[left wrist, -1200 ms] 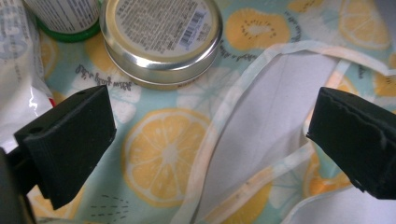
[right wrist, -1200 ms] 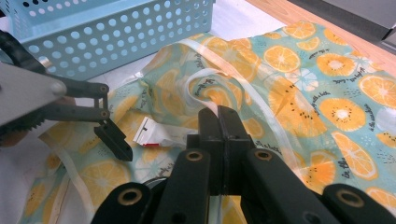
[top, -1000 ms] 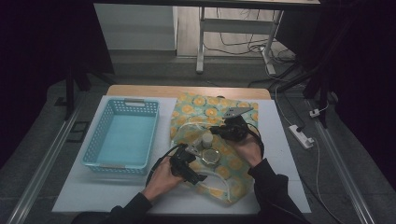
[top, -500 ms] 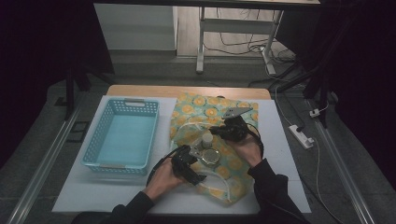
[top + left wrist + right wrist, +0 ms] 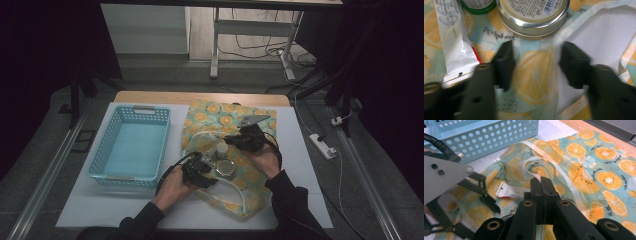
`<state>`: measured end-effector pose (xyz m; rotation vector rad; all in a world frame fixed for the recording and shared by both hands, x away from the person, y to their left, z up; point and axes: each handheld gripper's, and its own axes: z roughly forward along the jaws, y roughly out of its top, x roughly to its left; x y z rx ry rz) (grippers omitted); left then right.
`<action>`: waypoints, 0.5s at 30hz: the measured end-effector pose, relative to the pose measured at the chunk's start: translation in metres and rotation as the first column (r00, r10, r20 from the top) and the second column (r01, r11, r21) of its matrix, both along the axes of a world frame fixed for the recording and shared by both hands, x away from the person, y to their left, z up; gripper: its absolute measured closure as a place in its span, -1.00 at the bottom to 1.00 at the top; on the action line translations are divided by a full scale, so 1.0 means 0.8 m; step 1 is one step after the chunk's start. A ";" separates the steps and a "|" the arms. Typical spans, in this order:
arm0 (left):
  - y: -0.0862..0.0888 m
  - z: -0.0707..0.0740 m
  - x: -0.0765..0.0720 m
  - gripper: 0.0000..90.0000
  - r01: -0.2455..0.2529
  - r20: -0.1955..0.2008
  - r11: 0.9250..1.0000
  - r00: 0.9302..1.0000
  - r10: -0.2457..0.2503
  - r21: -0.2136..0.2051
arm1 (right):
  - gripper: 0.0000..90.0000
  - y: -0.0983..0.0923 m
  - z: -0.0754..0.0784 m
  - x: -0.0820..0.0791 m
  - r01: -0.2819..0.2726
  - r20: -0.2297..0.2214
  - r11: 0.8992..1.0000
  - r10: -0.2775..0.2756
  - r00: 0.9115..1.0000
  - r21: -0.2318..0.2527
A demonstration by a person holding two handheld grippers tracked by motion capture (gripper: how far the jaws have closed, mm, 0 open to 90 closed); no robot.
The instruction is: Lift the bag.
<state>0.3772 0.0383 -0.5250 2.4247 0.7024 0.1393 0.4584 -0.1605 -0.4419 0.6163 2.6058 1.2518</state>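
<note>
A bag (image 5: 235, 120) printed with orange slices lies open on the white table (image 5: 125, 210). On it rest a round metal tin (image 5: 226, 168), a small bottle (image 5: 221, 150) and a white tube (image 5: 451, 37). My left gripper (image 5: 202, 167) hovers low over the fabric, open, its jaws just short of the tin (image 5: 531, 15), with the tube to their left and the green-rimmed bottle (image 5: 477, 3) beyond. My right gripper (image 5: 541, 180) is shut on the bag's white strap (image 5: 534, 165), farther back on the bag (image 5: 599, 157); the left gripper's grey plate (image 5: 444, 175) shows beside it.
A light-blue perforated basket (image 5: 142, 109) stands left of the bag, close to the left hand. Its wall (image 5: 486, 137) sits just beyond the bag's edge. A power strip (image 5: 325, 146) lies on the floor right of the table.
My left gripper has edged forward and right, closer to the tin. The right gripper has stayed put, holding the strap.
</note>
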 end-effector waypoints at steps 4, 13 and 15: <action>0.001 0.001 0.002 0.41 -0.019 -0.007 1.000 1.000 0.019 0.001 | 1.00 0.000 0.000 0.000 0.001 0.000 1.000 -0.001 1.000 0.001; -0.001 0.002 0.000 0.92 -0.017 -0.023 1.000 1.000 0.017 -0.008 | 1.00 0.000 -0.001 0.001 0.000 -0.004 1.000 0.000 1.000 -0.001; -0.002 0.002 -0.001 0.98 -0.024 -0.023 1.000 0.999 0.024 -0.005 | 1.00 0.000 -0.001 0.001 -0.001 -0.004 1.000 0.001 1.000 -0.002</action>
